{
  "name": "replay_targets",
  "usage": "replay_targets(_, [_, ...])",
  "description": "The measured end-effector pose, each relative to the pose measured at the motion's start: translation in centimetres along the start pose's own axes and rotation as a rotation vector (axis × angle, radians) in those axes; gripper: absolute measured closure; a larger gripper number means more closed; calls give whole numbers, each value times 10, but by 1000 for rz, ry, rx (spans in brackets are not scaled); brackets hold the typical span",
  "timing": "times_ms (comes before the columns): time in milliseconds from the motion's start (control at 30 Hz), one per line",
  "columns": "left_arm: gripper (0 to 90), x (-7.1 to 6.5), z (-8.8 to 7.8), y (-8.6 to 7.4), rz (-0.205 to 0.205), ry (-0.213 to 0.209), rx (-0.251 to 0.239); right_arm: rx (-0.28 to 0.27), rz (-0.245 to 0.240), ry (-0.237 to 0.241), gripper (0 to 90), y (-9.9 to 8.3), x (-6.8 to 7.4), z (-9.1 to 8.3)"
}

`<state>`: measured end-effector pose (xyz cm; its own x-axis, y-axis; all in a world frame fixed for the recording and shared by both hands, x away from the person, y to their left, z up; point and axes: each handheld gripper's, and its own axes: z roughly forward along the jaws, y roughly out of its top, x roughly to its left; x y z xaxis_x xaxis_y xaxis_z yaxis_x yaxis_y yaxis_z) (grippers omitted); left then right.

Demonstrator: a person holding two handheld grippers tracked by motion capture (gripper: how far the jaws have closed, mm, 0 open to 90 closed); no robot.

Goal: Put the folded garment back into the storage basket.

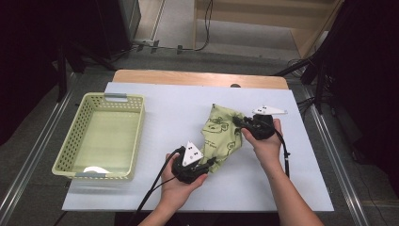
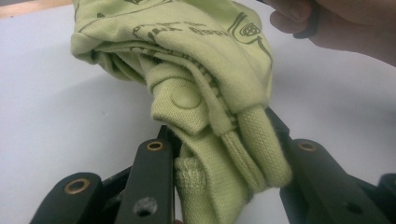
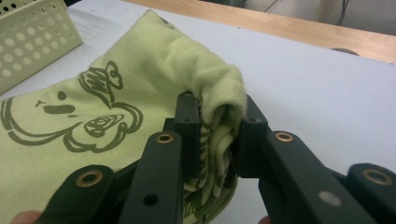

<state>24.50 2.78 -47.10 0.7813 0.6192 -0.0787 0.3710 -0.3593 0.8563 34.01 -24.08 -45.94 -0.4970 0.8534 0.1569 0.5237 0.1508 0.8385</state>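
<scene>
Pale green knit is what both of your tools are pinching. Your left tool point(image 1: 212, 162) is clamping a bunched, ribbed edge of the garment point(image 1: 220, 134), with the jaws only partly apart and pressing on thick folds; in the left gripper view a round snap and a rolled cuff are sitting just above the black jaws. Your right tool point(image 1: 238, 122) is gripping a folded edge on the opposite side of the cloth, its jaws likewise closed on several layers, which are showing between them in the right gripper view point(image 3: 219, 140).

Your left hand point(image 1: 181, 181) is coming in from the near edge, wrapping the tool's body from below, with the grey three-cornered plate facing up and the tool pointing to the right and away from you. Your right hand point(image 1: 266, 141) is reaching farther out, forearm angling up from the lower right, and is holding its tool pointing left toward the cloth.

The garment is stretching slantwise between the two tools, its printed cartoon figure facing up, over the right half of the white surface point(image 1: 169, 108). Whether its middle is touching the surface is not clear.

A pale green perforated basket point(image 1: 75, 136) is sitting well apart on the left side of the surface.
</scene>
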Motion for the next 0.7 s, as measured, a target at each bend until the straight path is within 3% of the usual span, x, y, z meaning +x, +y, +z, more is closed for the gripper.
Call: replay_targets(700, [650,19,-31,7,-17,47,-40,-10,-37,35,730,28,26,18])
